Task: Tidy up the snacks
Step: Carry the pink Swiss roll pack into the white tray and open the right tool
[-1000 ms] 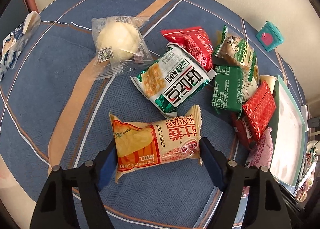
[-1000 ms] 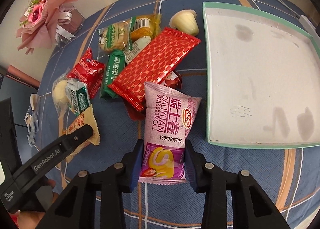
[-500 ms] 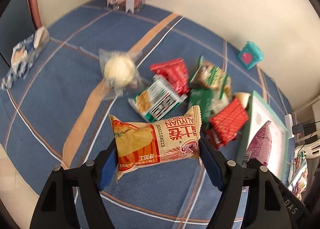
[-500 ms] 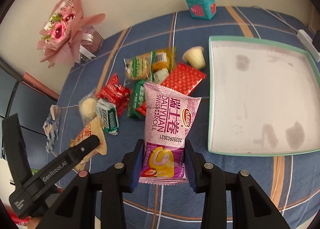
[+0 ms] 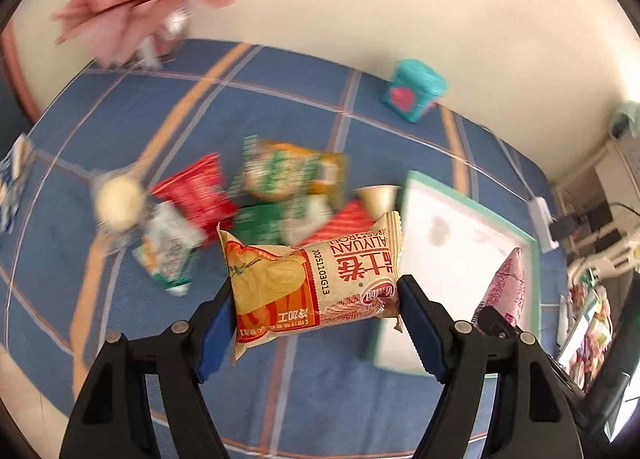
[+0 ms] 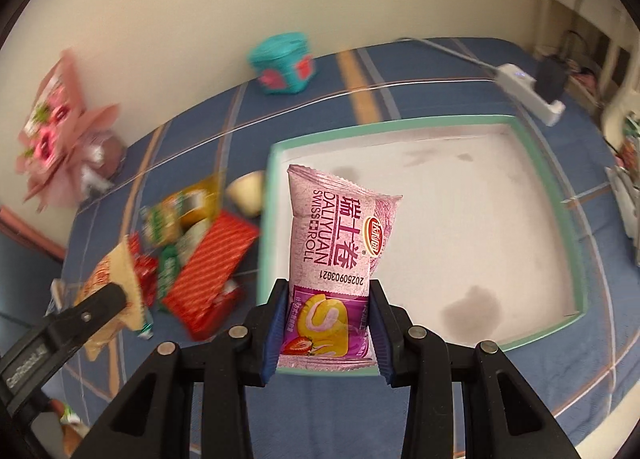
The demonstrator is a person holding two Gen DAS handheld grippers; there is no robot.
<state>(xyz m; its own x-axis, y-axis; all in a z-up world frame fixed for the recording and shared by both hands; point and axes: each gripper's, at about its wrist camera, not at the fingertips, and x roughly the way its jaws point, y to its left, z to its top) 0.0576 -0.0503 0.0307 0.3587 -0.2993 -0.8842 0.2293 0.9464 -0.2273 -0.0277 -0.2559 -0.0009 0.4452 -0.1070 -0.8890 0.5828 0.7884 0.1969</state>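
1. My left gripper [image 5: 316,301] is up off the table, pinching the beige roll pack [image 5: 314,277] crosswise, blue pads on both short ends. The pack hangs just left of the tray [image 5: 404,195], above the cloth.
2. My right gripper [image 6: 328,329] is raised too, clamped on the lower end of the pink roll pack [image 6: 338,255]; the pack stands upright, over the tray's [image 6: 276,155] near-left part.
3. Left cam only: the round bun [image 5: 120,199] and a green-white pack [image 5: 170,255], both far left of the tray, blurred.
4. Right cam only: the whole tray floor w/ dark stains, plus a white power strip [image 6: 528,93] beyond the tray's far-right corner.
5. Both cams: the snack pile [image 6: 192,247] left of the tray, the teal box [image 6: 282,63] behind it, the pink bouquet [image 6: 56,127] far left. Each cam catches the other gripper at its edge.
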